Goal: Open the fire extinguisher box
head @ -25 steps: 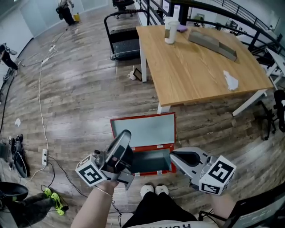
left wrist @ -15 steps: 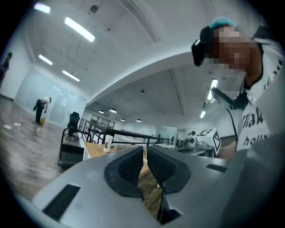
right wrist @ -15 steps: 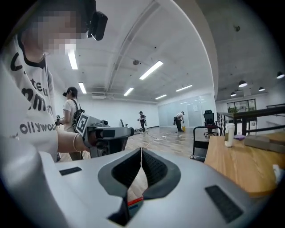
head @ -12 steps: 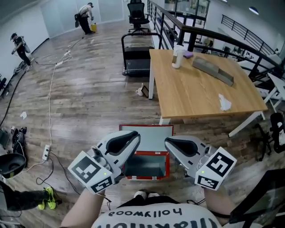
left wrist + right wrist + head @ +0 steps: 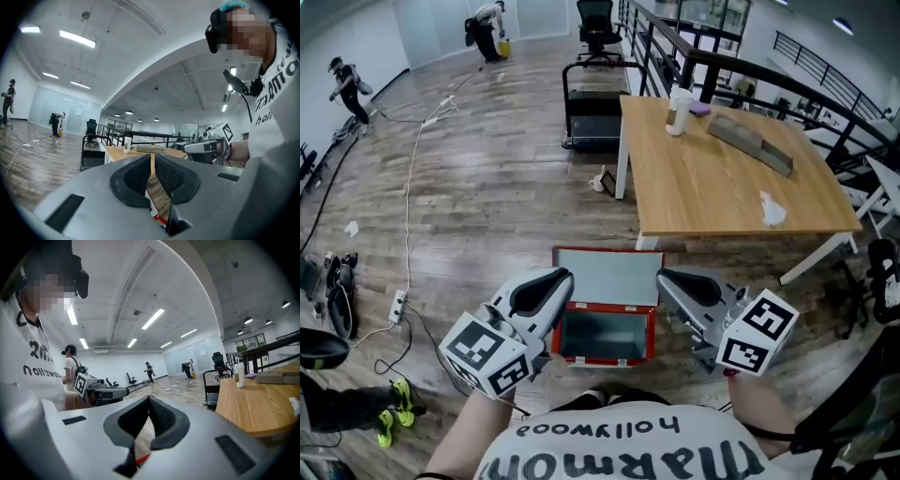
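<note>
My left claw point(image 5: 553, 281): jaws nearly together, thin gap, nothing in it. My right claw point(image 5: 673, 279): jaws meeting at the tips, nothing held. Red box point(image 5: 602, 359) sits on the floor point(image 5: 487, 187) between both claws, lid point(image 5: 609, 278) raised, near the desk point(image 5: 722, 178).

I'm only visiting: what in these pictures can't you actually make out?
- Fire extinguisher box: in the head view the left gripper covers its left wall. Each gripper view shows only a red sliver of it below the jaws.
- Container on the table, head view: too small to read any label.
- White scrap, head view: too small to identify.
- Far person, head view: too small to tell what they do.
</note>
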